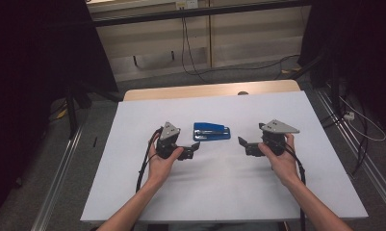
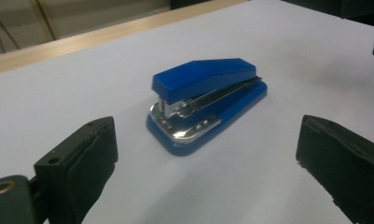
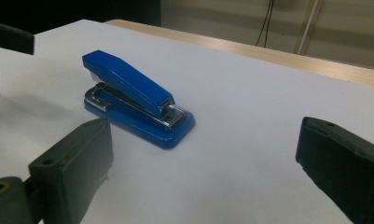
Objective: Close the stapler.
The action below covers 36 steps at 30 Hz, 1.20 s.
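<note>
Centrally, a blue stapler (image 1: 211,131) lies flat on the white tabletop (image 1: 229,192), lid down, chrome magazine and anvil plate showing under the glossy plastic top (wedge-shaped, on a rounded base). It sits between the left gripper (image 1: 196,149) and the right gripper (image 1: 242,143), touching neither. Both grippers have their jaws spread wide with nothing between the matte black pads. Nothing blocks the stapler. Cables (image 1: 188,48) hang beyond the tabletop's wooden far edge (image 1: 205,90).
</note>
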{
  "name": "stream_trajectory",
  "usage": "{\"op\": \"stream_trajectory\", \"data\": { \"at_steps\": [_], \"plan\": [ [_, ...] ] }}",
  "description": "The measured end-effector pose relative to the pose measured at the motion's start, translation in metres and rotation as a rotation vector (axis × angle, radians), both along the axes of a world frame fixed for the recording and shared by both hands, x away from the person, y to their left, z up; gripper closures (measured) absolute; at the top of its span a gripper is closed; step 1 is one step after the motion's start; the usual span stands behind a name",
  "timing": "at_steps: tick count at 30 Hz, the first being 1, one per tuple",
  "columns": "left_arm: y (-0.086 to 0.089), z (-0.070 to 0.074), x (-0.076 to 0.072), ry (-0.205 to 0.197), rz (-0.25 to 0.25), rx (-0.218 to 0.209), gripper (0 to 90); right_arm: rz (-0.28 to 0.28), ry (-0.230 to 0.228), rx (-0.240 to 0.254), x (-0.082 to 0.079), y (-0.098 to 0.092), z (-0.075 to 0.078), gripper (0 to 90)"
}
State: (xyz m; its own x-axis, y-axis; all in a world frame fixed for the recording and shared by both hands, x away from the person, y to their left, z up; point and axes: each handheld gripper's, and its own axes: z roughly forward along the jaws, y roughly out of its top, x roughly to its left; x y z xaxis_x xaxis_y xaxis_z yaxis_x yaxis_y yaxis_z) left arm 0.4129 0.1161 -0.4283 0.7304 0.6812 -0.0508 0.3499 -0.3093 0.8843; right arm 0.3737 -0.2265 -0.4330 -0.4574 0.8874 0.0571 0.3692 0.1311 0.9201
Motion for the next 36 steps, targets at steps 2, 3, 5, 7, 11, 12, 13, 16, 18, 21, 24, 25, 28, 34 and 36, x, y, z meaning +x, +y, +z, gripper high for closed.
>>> {"op": "stream_trajectory", "data": {
  "at_steps": [2,3,5,7,11,12,13,16,18,21,24,25,28,34,36],
  "plan": [
    [0.006,0.0,-0.004,0.007,0.002,-0.006,5.9,-0.01,-0.007,0.003,-0.003,-0.001,0.0,4.0],
    [0.009,0.0,-0.007,0.007,0.015,-0.01,6.0,-0.014,-0.008,0.004,-0.005,-0.001,0.001,3.9],
    [0.015,0.0,-0.01,0.014,0.027,-0.021,6.0,-0.02,-0.015,-0.002,-0.007,-0.001,0.001,3.9],
    [0.022,0.001,-0.012,0.018,0.031,-0.033,5.9,-0.024,-0.02,-0.007,-0.009,-0.001,0.001,3.9],
    [0.033,0.004,-0.018,-0.001,0.049,-0.031,5.9,-0.032,-0.029,-0.006,-0.016,-0.003,0.002,3.9],
    [0.036,0.004,-0.019,-0.002,0.051,-0.033,5.9,-0.037,-0.033,-0.004,-0.019,-0.004,0.002,3.9],
    [0.038,0.005,-0.021,-0.004,0.055,-0.029,5.9,-0.041,-0.036,-0.003,-0.021,-0.005,0.002,3.9],
    [0.043,0.007,-0.025,-0.009,0.062,-0.044,5.8,-0.055,-0.049,0.002,-0.025,-0.007,0.003,3.9],
    [0.046,0.008,-0.028,-0.017,0.064,-0.031,5.3,-0.056,-0.054,0.004,-0.027,-0.008,0.005,3.9],
    [0.051,0.007,-0.032,-0.018,0.068,-0.027,5.3,-0.063,-0.06,0.003,-0.032,-0.011,0.006,3.9],
    [0.056,0.007,-0.036,-0.015,0.074,-0.024,5.3,-0.074,-0.062,-0.003,-0.035,-0.013,0.006,3.7],
    [0.058,0.008,-0.038,-0.019,0.082,-0.028,5.3,-0.081,-0.064,-0.008,-0.035,-0.014,0.006,3.7],
    [0.067,0.01,-0.042,-0.032,0.092,-0.031,5.3,-0.088,-0.075,-0.01,-0.036,-0.015,0.007,3.4],
    [0.085,0.015,-0.053,-0.074,0.13,-0.022,4.1,-0.094,-0.074,-0.026,-0.043,-0.019,0.006,3.4],
    [0.091,0.015,-0.057,-0.07,0.15,-0.025,4.1,-0.098,-0.079,-0.024,-0.043,-0.019,0.007,3.6]
  ]
}}
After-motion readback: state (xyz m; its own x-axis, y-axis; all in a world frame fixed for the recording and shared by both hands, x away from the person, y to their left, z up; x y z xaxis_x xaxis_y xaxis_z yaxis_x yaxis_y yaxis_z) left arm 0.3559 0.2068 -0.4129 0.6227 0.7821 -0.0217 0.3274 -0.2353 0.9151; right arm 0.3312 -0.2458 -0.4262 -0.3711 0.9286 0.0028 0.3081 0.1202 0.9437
